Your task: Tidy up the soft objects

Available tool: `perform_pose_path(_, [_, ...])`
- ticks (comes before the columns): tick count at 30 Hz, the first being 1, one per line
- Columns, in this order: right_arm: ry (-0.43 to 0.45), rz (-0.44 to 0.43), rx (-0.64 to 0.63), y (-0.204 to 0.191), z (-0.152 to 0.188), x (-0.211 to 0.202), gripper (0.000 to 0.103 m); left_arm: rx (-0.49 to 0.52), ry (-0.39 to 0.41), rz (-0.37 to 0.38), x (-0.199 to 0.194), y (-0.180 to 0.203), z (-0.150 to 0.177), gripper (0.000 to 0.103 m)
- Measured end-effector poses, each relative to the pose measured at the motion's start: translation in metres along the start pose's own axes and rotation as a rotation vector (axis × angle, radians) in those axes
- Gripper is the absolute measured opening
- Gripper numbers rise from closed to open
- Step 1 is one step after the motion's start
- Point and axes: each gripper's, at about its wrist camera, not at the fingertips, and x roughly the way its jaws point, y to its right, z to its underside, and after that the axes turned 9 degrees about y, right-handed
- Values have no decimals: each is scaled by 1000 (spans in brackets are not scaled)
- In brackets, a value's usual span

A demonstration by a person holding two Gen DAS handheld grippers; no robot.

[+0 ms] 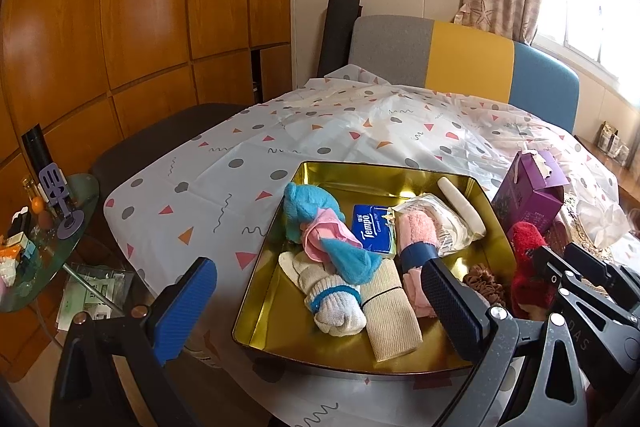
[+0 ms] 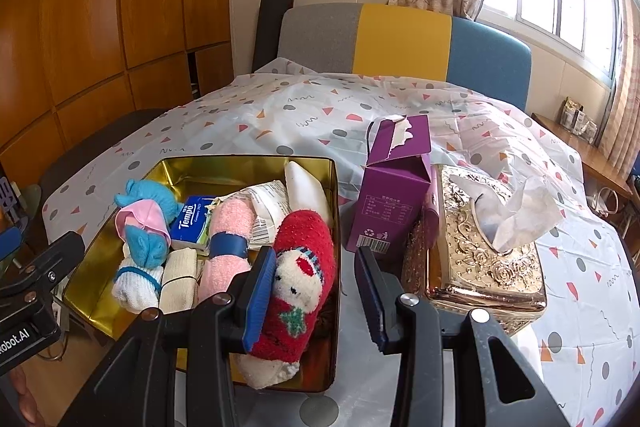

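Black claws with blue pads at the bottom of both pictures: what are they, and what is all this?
They are two hand-held grippers. A person carries one in each hand, and a wide-angle camera on each looks along its fingers. The left wrist view shows the left gripper, open and empty, facing a gold tin. The right wrist view shows the right gripper, also open, with a red sock between its fingers but not squeezed. The tin sits on a patterned tablecloth and holds rolled socks and a blue tissue pack. Beside it stand a purple carton and an ornate tissue box.
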Motion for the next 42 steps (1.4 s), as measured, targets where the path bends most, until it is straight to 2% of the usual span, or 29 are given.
perform_pose_path(42, [1,-7,2,1,2,1,41,9,-23,2,3,2,3,103])
